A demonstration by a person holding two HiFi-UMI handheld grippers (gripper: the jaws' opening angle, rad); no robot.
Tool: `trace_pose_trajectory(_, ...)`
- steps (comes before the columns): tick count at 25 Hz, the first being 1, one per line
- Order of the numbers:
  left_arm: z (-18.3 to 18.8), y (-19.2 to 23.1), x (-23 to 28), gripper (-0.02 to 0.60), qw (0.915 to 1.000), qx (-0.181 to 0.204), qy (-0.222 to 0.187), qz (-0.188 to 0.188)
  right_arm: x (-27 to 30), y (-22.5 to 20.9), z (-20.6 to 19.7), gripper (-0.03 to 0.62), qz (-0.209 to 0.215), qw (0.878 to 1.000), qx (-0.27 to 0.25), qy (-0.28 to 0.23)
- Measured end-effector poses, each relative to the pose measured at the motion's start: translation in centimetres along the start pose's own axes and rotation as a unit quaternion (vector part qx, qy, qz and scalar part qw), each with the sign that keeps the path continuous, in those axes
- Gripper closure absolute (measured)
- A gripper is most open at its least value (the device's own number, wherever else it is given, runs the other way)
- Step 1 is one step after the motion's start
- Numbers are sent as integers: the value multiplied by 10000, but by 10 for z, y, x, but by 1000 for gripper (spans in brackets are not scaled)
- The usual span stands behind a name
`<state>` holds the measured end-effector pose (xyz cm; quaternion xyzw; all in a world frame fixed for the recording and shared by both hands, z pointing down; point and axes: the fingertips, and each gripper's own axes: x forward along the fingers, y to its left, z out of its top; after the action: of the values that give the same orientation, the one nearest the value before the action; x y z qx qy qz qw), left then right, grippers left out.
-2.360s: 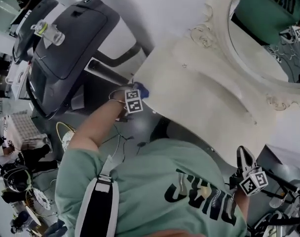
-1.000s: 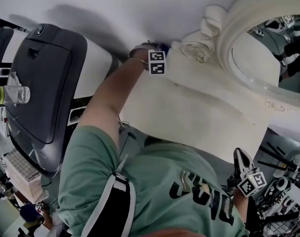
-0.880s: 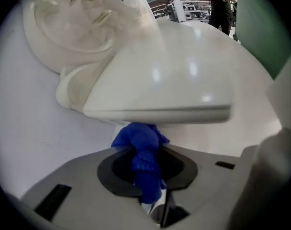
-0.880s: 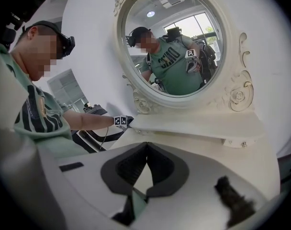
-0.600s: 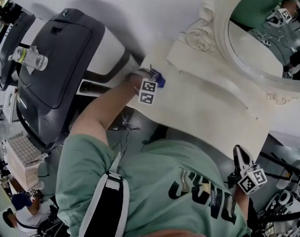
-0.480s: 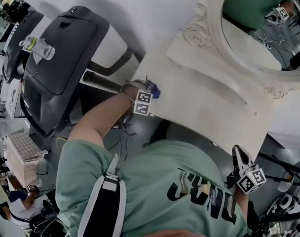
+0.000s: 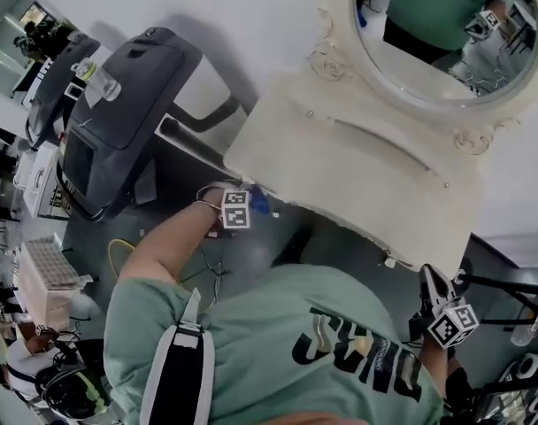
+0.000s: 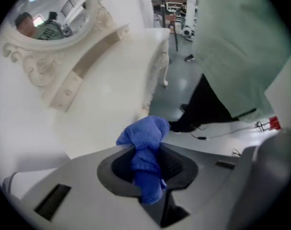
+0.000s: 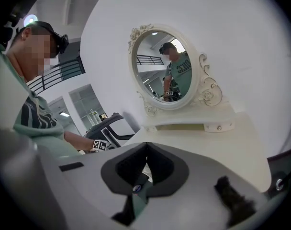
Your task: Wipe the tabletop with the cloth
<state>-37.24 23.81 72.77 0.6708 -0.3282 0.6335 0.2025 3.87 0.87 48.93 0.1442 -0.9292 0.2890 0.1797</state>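
A cream dressing table (image 7: 357,171) with an oval mirror (image 7: 437,25) fills the upper right of the head view. My left gripper (image 7: 251,202) is shut on a bunched blue cloth (image 7: 259,203) at the table's front left edge. In the left gripper view the cloth (image 8: 145,150) bulges out between the jaws, with the pale tabletop (image 8: 102,99) just beyond it. My right gripper (image 7: 435,292) hangs low beside the table's right front corner, jaws shut with nothing between them. In its own view the right gripper (image 9: 146,153) points across the tabletop (image 9: 207,145) toward the mirror (image 9: 165,68).
A dark grey treadmill (image 7: 127,96) stands left of the table, with a clear bottle (image 7: 99,81) on its console. Cables (image 7: 211,268) lie on the grey floor below the left arm. A curved table leg (image 8: 162,68) shows in the left gripper view.
My left gripper has drawn the blue cloth from the table's back left corner by the mirror base toward me, down to the front left edge. The right gripper has stayed put.
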Motion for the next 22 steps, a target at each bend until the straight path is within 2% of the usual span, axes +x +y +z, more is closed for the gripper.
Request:
trace_pose_trajectory(3,35,101,-6,480,9958,-493,-405,650,18,6,19,582,-23,9999,-149,-49)
trace_pose_trajectory(6,69,199,5,480,9895,-614,-575,1176,42,6,35,582,-148,9997,-198,-64)
trace_pose_trajectory(8,84,253,18,480,9870,-620,-607,1354,60,8,45,582,-293,9994,-175,-16)
trace_pose_trajectory(10,93,291,34,480,9873,-605,-567,1354,79,8,56,582,-432,9989,-159,53)
trace_pose_trajectory(12,94,310,51,480,9908,-462,-407,1205,96,7,68,582,-548,9983,-168,89)
trace_pose_trajectory(15,87,310,75,480,9933,-280,-280,1086,110,1,81,581,-697,9975,-123,89)
trace_pose_trajectory(19,87,316,81,480,9935,-582,-528,826,123,-10,90,582,-719,9972,-86,165)
trace_pose_trajectory(22,85,308,80,482,9945,-647,-399,715,126,-10,88,582,-549,9980,-123,276)
